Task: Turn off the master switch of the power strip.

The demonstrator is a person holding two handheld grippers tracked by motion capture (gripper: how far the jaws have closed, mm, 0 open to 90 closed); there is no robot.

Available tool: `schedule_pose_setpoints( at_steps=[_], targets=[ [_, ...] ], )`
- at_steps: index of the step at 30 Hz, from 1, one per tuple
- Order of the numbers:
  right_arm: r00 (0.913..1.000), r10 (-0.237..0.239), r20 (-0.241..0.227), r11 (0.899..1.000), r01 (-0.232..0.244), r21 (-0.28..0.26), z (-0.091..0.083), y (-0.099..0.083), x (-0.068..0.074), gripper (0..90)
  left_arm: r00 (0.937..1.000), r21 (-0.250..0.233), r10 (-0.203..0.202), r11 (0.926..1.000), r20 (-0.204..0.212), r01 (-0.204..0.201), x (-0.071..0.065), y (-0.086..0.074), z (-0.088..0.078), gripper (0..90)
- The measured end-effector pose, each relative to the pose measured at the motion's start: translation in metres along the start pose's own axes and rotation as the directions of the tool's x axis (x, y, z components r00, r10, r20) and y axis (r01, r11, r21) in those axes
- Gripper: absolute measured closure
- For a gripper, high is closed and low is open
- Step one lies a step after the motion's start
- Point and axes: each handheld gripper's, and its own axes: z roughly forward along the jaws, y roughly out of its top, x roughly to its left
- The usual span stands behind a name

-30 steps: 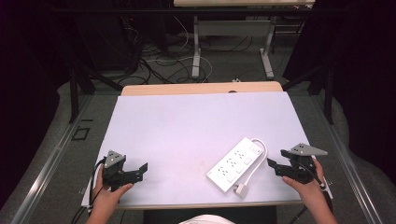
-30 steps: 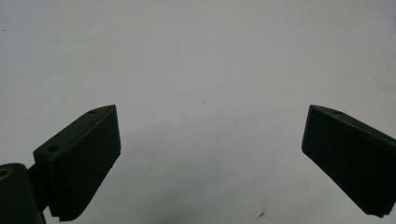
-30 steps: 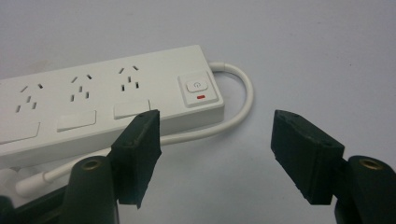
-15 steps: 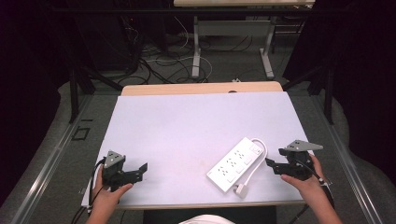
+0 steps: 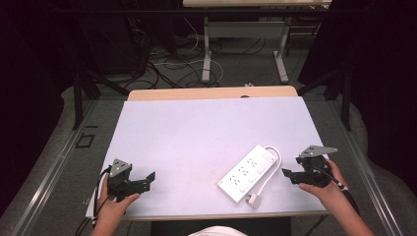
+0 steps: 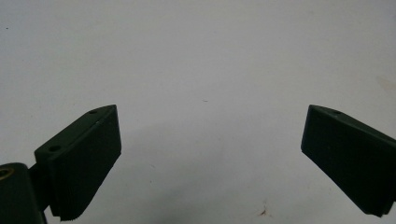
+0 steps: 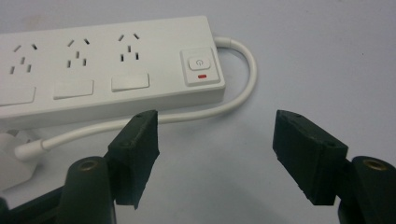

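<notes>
The right tool (image 5: 290,173) has edged slightly closer to the power strip (image 5: 246,172), jaws wide and empty, probably lining up a grasp; left tool (image 5: 147,178) open, idle on the surface (image 5: 206,128)

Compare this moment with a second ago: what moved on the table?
The right gripper has edged slightly left, toward the power strip, jaws open with nothing between them. The left gripper kept its place, also open. The strip, its cable and plug lie unmoved on the table.

Plastic on a matt sheet
The power strip (image 7: 107,70) looks smooth white plastic; the desk (image 5: 196,132) wears a matt pale covering.
</notes>
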Motion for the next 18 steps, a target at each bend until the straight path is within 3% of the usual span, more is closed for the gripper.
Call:
schedule_pose_setpoints(
  at_steps=[3, 10, 18],
  targets=[
    [0.9998, -0.022, -0.006, 1.0, 0.022, 0.017, 0.0003, -0.0008, -0.0027, 31.0, 1.0, 0.0, 0.0, 1.0, -0.001, 0.0, -0.0002, -0.0001, 0.0001, 4.9],
    [0.9998, -0.017, -0.009, 0.998, 0.018, 0.057, -0.0001, 0.0004, -0.004, 31.0, 1.0, 0.004, 0.0, 1.0, -0.003, 0.0, 0.0001, 0.0, 0.0002, 4.9],
    [0.9972, -0.047, -0.059, 0.992, 0.053, 0.117, 0.0009, 0.0061, -0.0032, 31.0, 1.0, -0.001, -0.006, 1.0, -0.003, 0.006, -0.0001, -0.0002, 0.0003, 5.0]
  ],
)
